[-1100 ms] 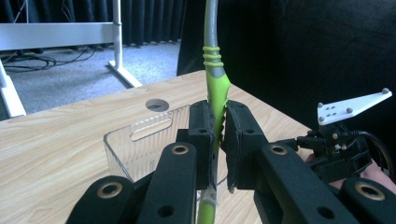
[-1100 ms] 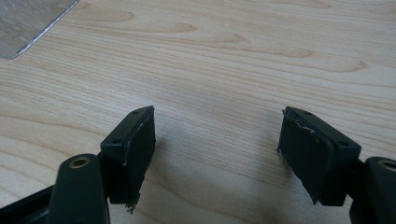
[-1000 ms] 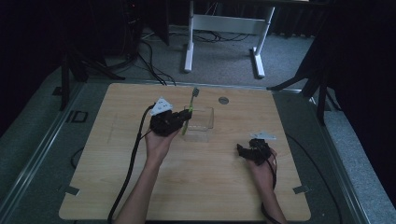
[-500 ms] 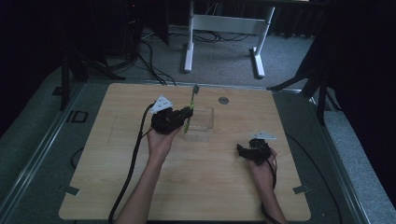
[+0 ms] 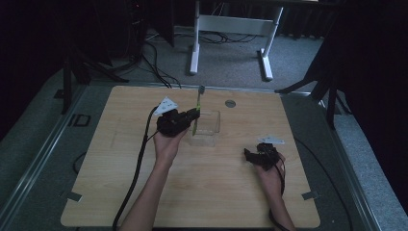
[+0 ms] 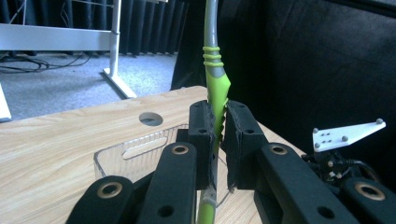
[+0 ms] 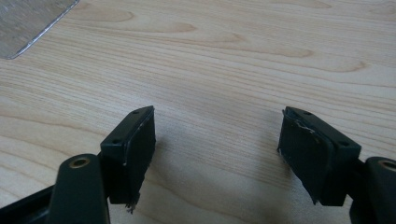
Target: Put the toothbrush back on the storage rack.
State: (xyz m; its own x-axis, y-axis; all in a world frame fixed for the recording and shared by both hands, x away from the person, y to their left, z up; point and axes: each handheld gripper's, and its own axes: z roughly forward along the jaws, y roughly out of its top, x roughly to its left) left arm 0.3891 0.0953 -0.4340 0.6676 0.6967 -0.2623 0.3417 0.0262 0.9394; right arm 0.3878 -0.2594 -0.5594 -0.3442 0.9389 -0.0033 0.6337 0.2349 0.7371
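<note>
A pale wooden table (image 5: 120, 192) was seen on a grey floor, dark curtains and a white frame behind. Toward the far edge, the left gripper (image 6: 218, 135) was clamped on a green toothbrush (image 6: 215, 88), held upright over a clear empty tray (image 5: 208, 129). Near the right edge, the right gripper (image 7: 217, 154) was spread wide, nothing between its jaws

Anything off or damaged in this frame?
Minor wear only: the right gripper pads look frayed, with bits of lining peeling at the edges. Otherwise nothing stands out. The left gripper is shut on the green toothbrush, held upright at the clear box; nothing is spilled on the table.
</note>
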